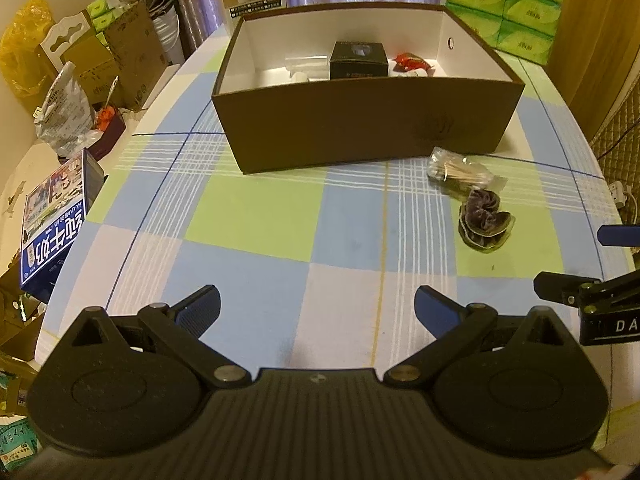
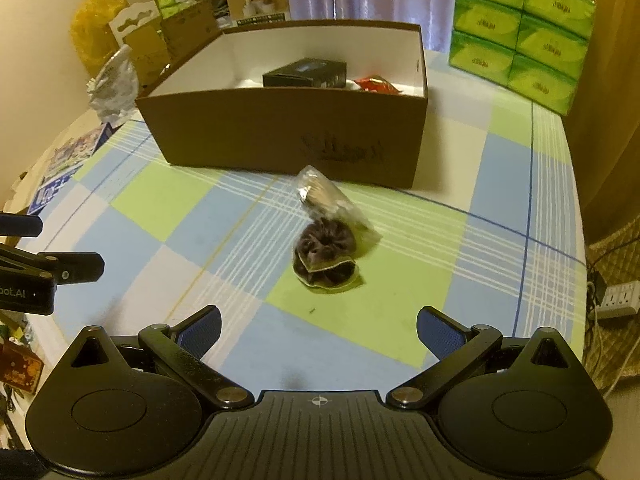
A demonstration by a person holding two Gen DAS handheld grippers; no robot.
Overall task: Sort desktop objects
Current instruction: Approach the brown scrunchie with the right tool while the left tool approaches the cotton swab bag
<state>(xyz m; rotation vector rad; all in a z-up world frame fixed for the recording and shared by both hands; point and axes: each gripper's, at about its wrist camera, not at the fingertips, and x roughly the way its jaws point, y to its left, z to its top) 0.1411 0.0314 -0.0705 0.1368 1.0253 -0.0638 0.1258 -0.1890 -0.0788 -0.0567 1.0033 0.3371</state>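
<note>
Hovering left gripper (image 1: 317,306) and right gripper (image 2: 319,326) fingers released, scrunchie (image 2: 325,258) beside box (image 2: 288,136), bare cloth between.

The left gripper (image 1: 317,305) and the right gripper (image 2: 319,326) both hovered low with jaws spread wide and empty, each pointing toward twelve o'clock, the right one sitting at the left's three o'clock.
</note>
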